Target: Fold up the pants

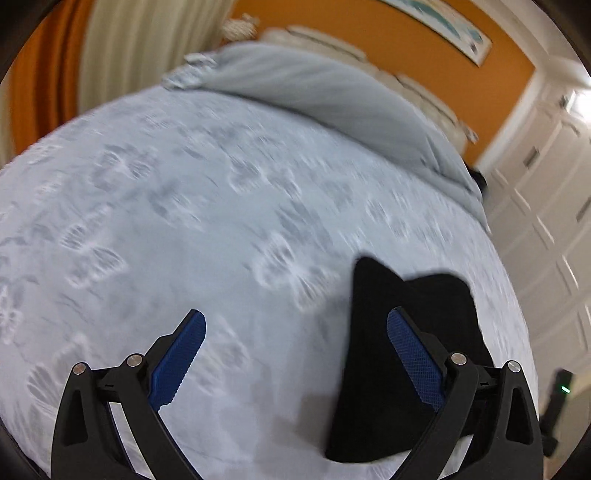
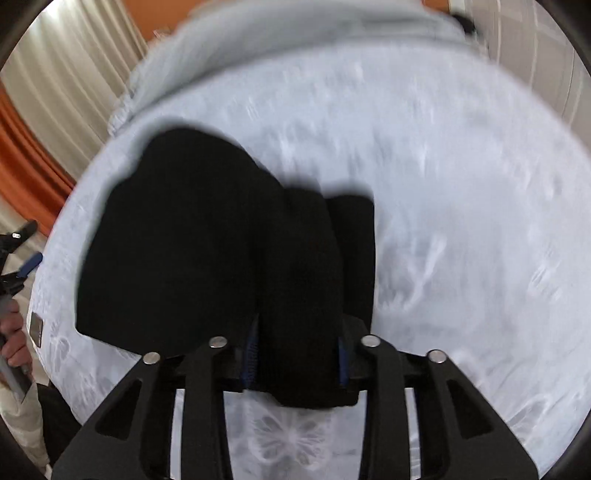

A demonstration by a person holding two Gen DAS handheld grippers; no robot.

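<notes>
- Black pants point(image 2: 207, 240) lie bunched on the bed point(image 2: 461, 221), spread over its pale bedspread with a butterfly pattern.
- Right tongs point(image 2: 295, 354) are closed on a thick fold of the pants; the fabric fills the gap between the blue pads point(image 2: 252, 354), and both pads press on it.
- From that grip the rest of the garment spreads away from the right tongs and toward the left of the right wrist view, in a broad dark mass with two narrower folds beside it.
- Left tongs point(image 1: 295, 350) stand wide open above the bedspread, with nothing between the blue pads point(image 1: 181, 360).
- In the left wrist view, one end of the pants point(image 1: 399, 354) lies on the bed under and behind the pad on the right of the picture; whether the pad touches the cloth cannot be told.
- A plain grey blanket point(image 1: 332, 96) lies turned back across the far end of the bed.
- An orange wall point(image 1: 424, 55) with a framed picture point(image 1: 443, 26) stands beyond the bed, pale curtains point(image 1: 147, 48) to the left and white panelled doors point(image 1: 546, 206) to the right.
- At the left edge of the right wrist view, a person's hand point(image 2: 14, 339) grips a handle; both views are blurred.
</notes>
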